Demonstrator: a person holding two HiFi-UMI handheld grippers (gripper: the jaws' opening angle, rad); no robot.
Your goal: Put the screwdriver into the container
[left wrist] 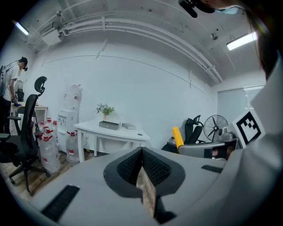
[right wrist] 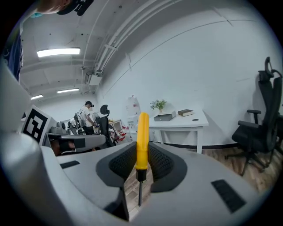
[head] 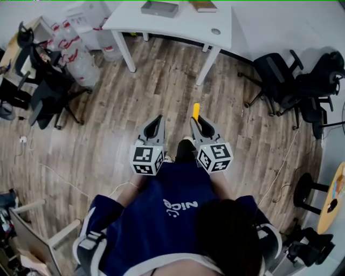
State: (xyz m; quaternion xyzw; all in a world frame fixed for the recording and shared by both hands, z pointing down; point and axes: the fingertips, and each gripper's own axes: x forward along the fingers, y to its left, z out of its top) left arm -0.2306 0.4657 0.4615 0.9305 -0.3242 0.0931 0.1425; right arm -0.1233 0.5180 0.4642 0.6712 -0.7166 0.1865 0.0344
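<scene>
The screwdriver (right wrist: 142,141) is clamped by its yellow handle in the right hand-held gripper (right wrist: 141,164), jaws closed on it. The handle tip sticks out past them and the thin metal shaft points back toward the person. The handle looks smooth, round and plastic with a black collar, so it could swivel or slide between the ribbed black pads if jolted. The grey container (head: 159,8) sits at the far edge of the white counter (head: 178,26), well apart across the plank floor. It looks shallow and low-walled, so a careless drop might bounce out. The left hand-held gripper (left wrist: 142,165) is closed and empty.
</scene>
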